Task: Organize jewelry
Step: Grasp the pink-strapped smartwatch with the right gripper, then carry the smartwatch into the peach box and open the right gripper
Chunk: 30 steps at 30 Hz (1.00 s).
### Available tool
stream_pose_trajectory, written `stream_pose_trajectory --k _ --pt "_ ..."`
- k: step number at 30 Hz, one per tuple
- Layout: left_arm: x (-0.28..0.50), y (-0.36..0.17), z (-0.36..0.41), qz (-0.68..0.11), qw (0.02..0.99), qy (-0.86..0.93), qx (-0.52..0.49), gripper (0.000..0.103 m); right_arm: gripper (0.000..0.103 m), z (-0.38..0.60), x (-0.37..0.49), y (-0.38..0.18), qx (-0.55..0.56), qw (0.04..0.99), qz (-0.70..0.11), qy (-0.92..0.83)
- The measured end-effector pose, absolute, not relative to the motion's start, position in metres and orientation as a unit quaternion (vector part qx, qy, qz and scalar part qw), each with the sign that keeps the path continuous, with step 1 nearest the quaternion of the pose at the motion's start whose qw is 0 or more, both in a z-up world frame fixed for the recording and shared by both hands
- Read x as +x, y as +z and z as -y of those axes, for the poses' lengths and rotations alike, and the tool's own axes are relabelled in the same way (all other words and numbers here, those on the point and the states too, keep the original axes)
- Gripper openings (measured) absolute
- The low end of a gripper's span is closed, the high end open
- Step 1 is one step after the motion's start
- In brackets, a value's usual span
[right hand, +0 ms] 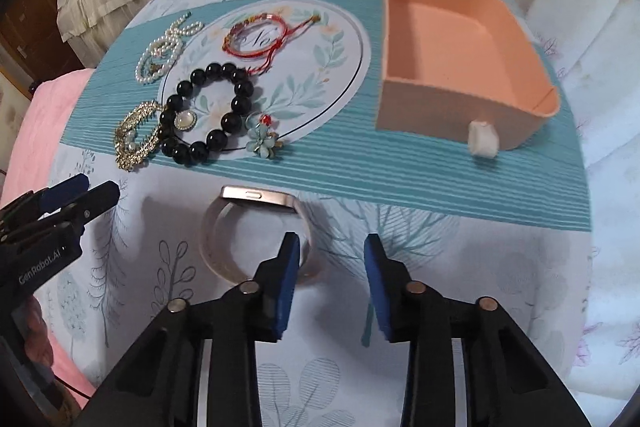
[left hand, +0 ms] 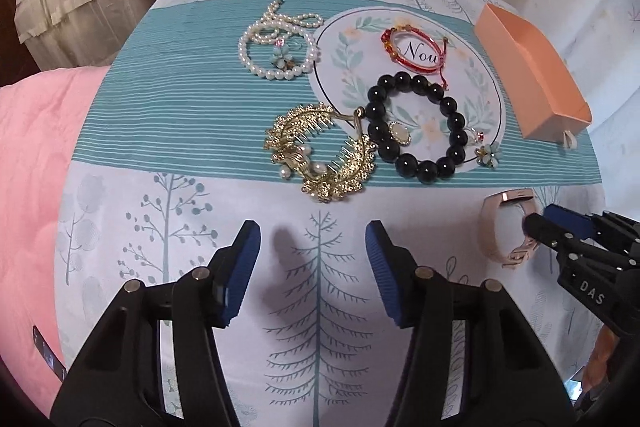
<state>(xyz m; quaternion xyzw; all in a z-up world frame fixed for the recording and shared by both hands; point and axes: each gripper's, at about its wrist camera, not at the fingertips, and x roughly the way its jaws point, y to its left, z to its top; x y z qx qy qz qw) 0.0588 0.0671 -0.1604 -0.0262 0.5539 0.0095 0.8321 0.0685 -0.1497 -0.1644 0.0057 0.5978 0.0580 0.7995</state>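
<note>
Reaching for the watch with the right gripper, jaws partway apart and gripping nothing yet, left pad overlapping the lower right curve of the strap, contact impossible to tell. Standing on edge on the printed bedspread, loop facing the camera, metal case on top with its long side running left to right, just ahead and left of the gap between the jaws; probably needs a small shift left to straddle the strap. Hovering farther off with the left gripper, jaws wide and empty over bare cloth, pink box waiting beyond on the right.
</note>
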Motion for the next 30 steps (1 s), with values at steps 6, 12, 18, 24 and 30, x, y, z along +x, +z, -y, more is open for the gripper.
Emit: stream_pose_trajectory --k 6,12,18,24,30 --pt "0.065 -0.169 -0.066 -0.567 0.823 0.009 -0.028 0.052 0.008 0.144 0.082 -0.165 0.011 0.792 -0.608 0.061" --pt "0.069 -0.172 -0.064 -0.569 0.822 0.003 -0.032 0.052 0.003 0.152 0.088 -0.142 0.047 0.799 -0.596 0.069" --pt "0.07 -0.166 -0.062 -0.564 0.825 -0.005 -0.034 0.052 0.003 0.183 0.093 -0.088 0.095 0.825 -0.555 0.052" --pt "0.076 -0.141 -0.071 -0.549 0.834 -0.015 -0.048 0.052 0.003 0.231 0.097 -0.031 0.128 0.851 -0.509 0.022" --pt "0.081 -0.095 -0.081 -0.517 0.855 -0.019 -0.039 0.052 0.003 0.26 0.104 0.017 0.131 0.868 -0.48 -0.001"
